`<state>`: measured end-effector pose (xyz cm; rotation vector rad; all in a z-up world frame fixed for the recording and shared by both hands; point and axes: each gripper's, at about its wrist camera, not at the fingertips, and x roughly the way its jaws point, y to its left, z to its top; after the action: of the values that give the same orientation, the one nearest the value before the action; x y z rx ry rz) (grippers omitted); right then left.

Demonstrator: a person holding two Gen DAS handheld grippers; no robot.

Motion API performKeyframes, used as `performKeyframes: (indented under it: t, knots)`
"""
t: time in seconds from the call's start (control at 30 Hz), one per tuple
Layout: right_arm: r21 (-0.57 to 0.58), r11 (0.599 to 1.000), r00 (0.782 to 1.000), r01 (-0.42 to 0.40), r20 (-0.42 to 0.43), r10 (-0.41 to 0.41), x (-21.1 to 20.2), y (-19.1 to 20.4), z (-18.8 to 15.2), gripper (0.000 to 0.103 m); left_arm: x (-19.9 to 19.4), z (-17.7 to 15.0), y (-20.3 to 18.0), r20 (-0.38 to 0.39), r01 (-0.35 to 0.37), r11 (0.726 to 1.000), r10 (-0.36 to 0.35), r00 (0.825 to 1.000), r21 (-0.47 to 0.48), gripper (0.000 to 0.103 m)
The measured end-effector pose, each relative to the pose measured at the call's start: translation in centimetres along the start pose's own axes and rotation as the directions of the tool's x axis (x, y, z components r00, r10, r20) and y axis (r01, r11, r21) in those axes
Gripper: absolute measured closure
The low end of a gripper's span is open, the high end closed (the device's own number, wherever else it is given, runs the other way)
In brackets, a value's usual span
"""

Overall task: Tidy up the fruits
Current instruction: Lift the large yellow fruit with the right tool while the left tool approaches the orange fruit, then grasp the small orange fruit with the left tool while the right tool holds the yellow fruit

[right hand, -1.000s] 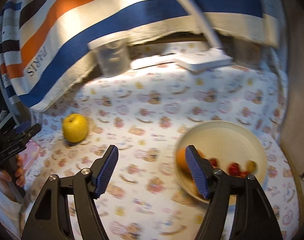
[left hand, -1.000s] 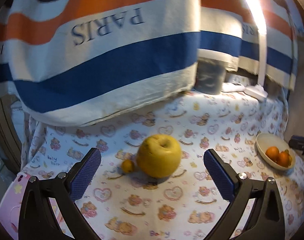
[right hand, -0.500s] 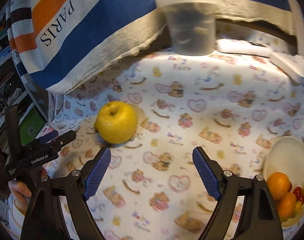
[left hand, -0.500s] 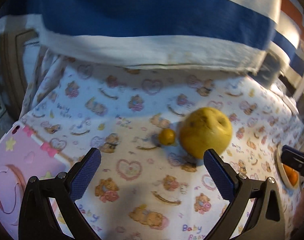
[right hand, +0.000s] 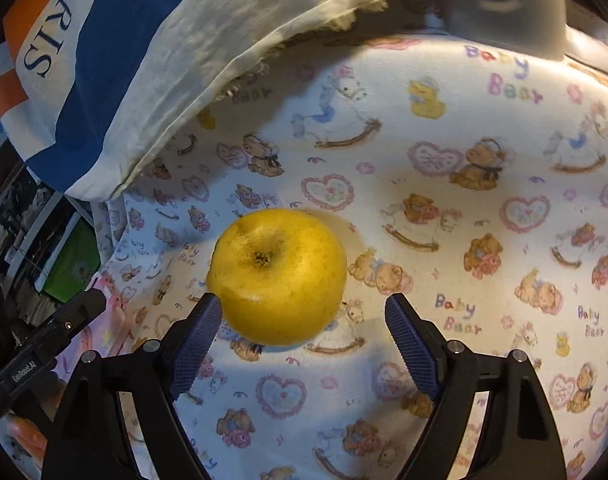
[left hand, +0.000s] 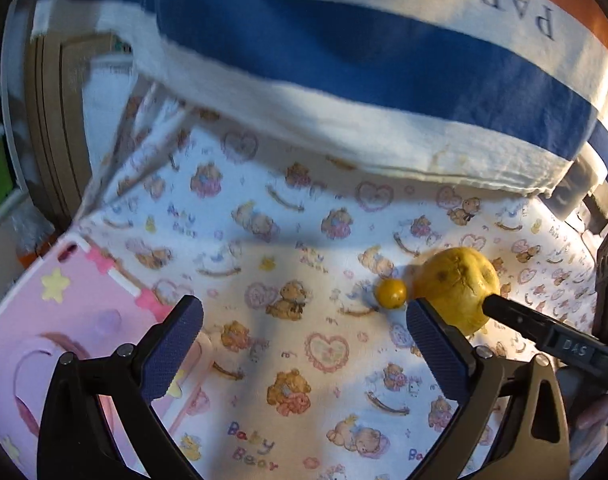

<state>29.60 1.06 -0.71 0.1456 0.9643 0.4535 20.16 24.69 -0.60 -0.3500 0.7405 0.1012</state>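
Observation:
A large yellow apple (right hand: 280, 274) sits on the bear-print cloth (right hand: 444, 208). My right gripper (right hand: 304, 332) is open, with the apple just ahead of its jaws and touching or nearly touching the left pad. In the left wrist view the apple (left hand: 456, 288) lies at the right with a small orange fruit (left hand: 390, 293) beside it on its left. My left gripper (left hand: 304, 344) is open and empty, to the left of both fruits. A finger of the right gripper (left hand: 544, 332) reaches in by the apple.
A striped towel marked PARIS (left hand: 344, 60) hangs over the back of the table, also in the right wrist view (right hand: 123, 60). A pink foam mat (left hand: 63, 320) lies at the left edge. A translucent tub (right hand: 500, 4) stands at the back.
My right gripper has swung left from the bowl and closed in on the yellow apple. My left gripper has turned left, so both fruits have slid to its right.

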Motion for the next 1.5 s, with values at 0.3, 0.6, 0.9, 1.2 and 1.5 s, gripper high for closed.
performKeyframes:
  t: [0.3, 0.6, 0.9, 1.2, 1.5]
  knots:
    - [-0.159, 0.986, 0.998, 0.044, -0.047, -0.052, 3.2, 3.2, 1.0, 0.012, 2.0, -1.1, -1.2, -0.116, 0.012, 0.999, -0.007, 0.993, 0.044, 0.004]
    - [-0.243, 0.961, 0.991, 0.131, 0.000, -0.136, 5.1, 4.6, 0.5, 0.009, 1.9, -1.1, -1.3, -0.108, -0.023, 1.000, 0.025, 0.994, 0.022, 0.005]
    - [-0.220, 0.962, 0.986, 0.163, 0.010, -0.165, 5.1, 4.7, 0.4, 0.010, 1.2, -1.3, -1.8, -0.053, -0.068, 0.996, 0.071, 0.996, 0.061, 0.005]
    - [-0.151, 0.966, 0.977, 0.209, 0.081, -0.199, -0.4, 0.1, -0.5, 0.010, 0.7, -1.5, -2.2, -0.068, 0.022, 1.000, -0.021, 0.997, 0.020, 0.005]
    - [0.006, 0.961, 0.953, 0.276, 0.128, -0.274, -4.8, -5.7, -3.1, 0.010, 1.0, -2.1, -4.1, -0.079, 0.073, 0.992, -0.065, 0.995, 0.103, 0.005]
